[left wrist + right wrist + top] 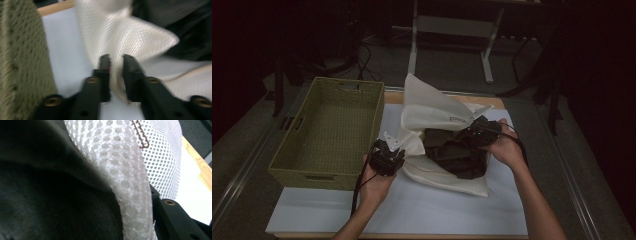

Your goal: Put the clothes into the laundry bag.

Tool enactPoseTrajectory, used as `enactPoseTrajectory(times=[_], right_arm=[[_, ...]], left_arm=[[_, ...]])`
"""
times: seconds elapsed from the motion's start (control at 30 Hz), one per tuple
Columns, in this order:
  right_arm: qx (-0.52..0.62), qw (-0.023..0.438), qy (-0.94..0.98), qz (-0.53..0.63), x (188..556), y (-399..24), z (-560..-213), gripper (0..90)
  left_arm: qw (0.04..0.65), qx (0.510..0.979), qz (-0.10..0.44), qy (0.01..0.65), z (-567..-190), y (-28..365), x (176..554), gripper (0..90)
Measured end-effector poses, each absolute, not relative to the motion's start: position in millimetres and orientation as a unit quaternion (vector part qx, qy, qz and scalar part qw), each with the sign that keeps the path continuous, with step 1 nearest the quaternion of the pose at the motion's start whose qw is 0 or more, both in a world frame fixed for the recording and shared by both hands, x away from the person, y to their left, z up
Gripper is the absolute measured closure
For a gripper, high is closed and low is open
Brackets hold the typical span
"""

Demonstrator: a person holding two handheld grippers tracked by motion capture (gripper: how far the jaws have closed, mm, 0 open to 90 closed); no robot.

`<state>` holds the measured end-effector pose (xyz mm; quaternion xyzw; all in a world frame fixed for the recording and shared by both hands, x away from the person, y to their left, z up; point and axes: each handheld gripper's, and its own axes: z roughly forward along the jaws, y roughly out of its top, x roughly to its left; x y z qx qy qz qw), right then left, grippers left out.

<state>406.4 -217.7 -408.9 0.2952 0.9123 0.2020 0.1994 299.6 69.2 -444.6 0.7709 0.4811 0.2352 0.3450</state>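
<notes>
A: Where does the mesh bag (pixel 439 120) lie?

B: On the white sheet (pixel 412 210) that covers the table, right of the woven basket (pixel 329 132). Mouth faces the person, upper flap stands up toward the far edge. Dark clothes (pixel 454 152) sit in the mouth, partly sticking out.

A: Left gripper (pixel 388 159)?

B: At the bag's near-left edge, just right of the basket's near corner. In the left gripper view a fold of the white mesh (pixel 117 45) runs down between the two black jaws. The jaws stand a little apart with the cloth bunched in the gap. Blurry there; cloth seems to touch both inner faces, so it reads as a pinch on the bag's edge.

A: Sure it is a pinch?

B: Fairly. The fold narrows right where it enters the gap, like it is squeezed.

A: Right gripper (pixel 479 131)?

B: On the bag's right side, at the rim of the mouth, above the dark clothes. In the right gripper view the thick mesh rim (pixel 125 182) lies right across the lens, dark clothes (pixel 50 195) to its left. One black jaw peeks out at lower right, tight against the rim. The other is hidden behind the cloth.

A: So clamped or apart?

B: Can't tell for the right one, the rim covers the gap.

A: Basket contents?

B: Nothing visible inside, bag lies just beside it.
</notes>
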Motion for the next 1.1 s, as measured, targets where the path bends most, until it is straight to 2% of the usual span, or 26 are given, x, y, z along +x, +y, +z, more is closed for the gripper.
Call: enactPoseTrajectory(times=[0.27,0.33,0.43,0.47,0.7,0.77,1.1], right_arm=[[0.292,0.198,0.914,0.202,407.4,-207.2,-410.0,59.1],[0.292,0.198,0.913,0.203,407.6,-207.3,-410.2,58.9],[0.292,0.195,0.914,0.205,407.6,-206.3,-410.5,57.4],[0.291,0.193,0.914,0.206,407.5,-205.7,-410.7,56.7],[0.281,0.183,0.918,0.21,405.5,-202.7,-412.9,52.8],[0.278,0.18,0.919,0.213,404.9,-201.3,-413.6,51.4],[0.256,0.171,0.929,0.204,397.4,-188.1,-418.3,44.4]], left_arm=[[0.336,0.805,0.23,0.431,-449.8,36.2,304.9,39.0],[0.328,0.808,0.237,0.428,-452.9,26.5,307.3,33.9],[0.308,0.817,0.252,0.417,-458.0,13.2,313.1,32.0],[0.299,0.819,0.257,0.416,-459.7,10.7,316.1,32.8],[0.29,0.811,0.263,0.436,-455.9,19.3,321.9,71.0],[0.297,0.805,0.263,0.441,-450.5,25.6,318.9,78.2],[0.348,0.77,0.24,0.478,-418.9,72.8,295.5,82.6]])
